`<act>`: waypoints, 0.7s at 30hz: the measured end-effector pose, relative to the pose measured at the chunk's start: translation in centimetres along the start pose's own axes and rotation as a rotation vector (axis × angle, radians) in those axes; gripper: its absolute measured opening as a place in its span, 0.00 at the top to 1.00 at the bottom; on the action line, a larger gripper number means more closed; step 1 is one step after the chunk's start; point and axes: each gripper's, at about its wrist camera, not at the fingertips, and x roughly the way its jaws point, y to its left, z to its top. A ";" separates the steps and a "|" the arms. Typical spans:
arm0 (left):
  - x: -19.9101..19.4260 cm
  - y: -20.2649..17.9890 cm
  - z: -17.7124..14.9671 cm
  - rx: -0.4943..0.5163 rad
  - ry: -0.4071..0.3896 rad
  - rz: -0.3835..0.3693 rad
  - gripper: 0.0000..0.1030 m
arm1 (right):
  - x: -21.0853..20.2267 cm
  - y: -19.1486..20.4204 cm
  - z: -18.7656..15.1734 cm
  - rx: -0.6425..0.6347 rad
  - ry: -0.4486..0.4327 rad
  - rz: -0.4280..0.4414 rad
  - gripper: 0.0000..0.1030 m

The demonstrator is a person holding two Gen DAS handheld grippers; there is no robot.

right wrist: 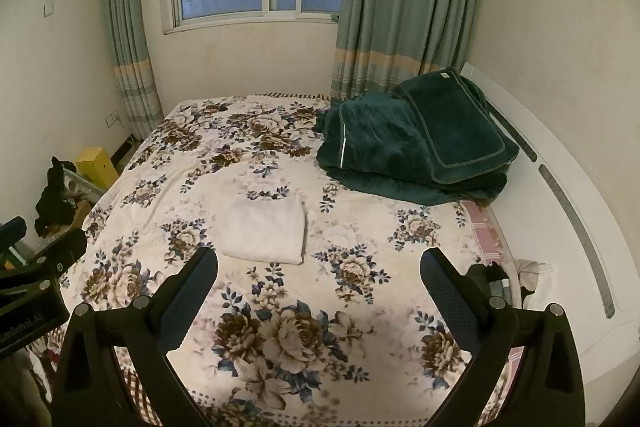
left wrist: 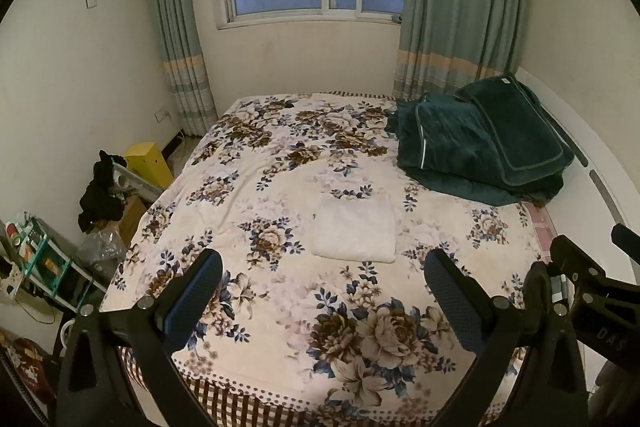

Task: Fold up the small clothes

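Looking at the bed [left wrist: 280, 307], you can see one small white cloth [left wrist: 354, 229] lying flat in the middle of the flowery blanket. It is already a neat folded square, with straight sides. So this piece looks done to me. I cannot see any other small clothes spread out on the blanket waiting for you.

Your left gripper [left wrist: 322, 291] is wide open and holds nothing. Your right gripper [right wrist: 318, 291] is wide open too, and it is also empty. Both hang above the near part of the bed, and the white cloth lies a bit past their fingers.

You have lots of free blanket around the white cloth on every side. The big dark green quilt [left wrist: 480, 143] is piled up in the far right corner, well apart from the cloth. The white headboard [right wrist: 560, 227] runs along the right side of the bed. Some dark little things [right wrist: 494, 277] sit by the right edge, near your right gripper, but I cannot tell what they are. The left edge of the bed drops off to a messy floor with a yellow box [left wrist: 148, 163].
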 end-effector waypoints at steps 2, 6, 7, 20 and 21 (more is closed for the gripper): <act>0.3 0.0 0.4 0.003 -0.001 0.001 0.00 | 0.1 0.0 0.0 0.004 -0.001 0.004 0.00; 0.3 0.0 0.6 0.004 -0.005 0.006 0.00 | 0.4 0.0 0.2 0.010 0.002 0.010 0.00; 0.3 0.1 0.7 0.004 -0.006 0.007 0.00 | 0.4 0.0 0.2 0.012 0.002 0.012 0.00; 0.4 0.3 1.0 0.005 -0.007 0.009 0.00 | 0.9 0.1 0.7 0.008 0.001 0.018 0.00; 0.4 0.3 1.0 0.005 -0.005 0.008 0.00 | 0.9 0.2 0.6 0.008 0.004 0.019 0.00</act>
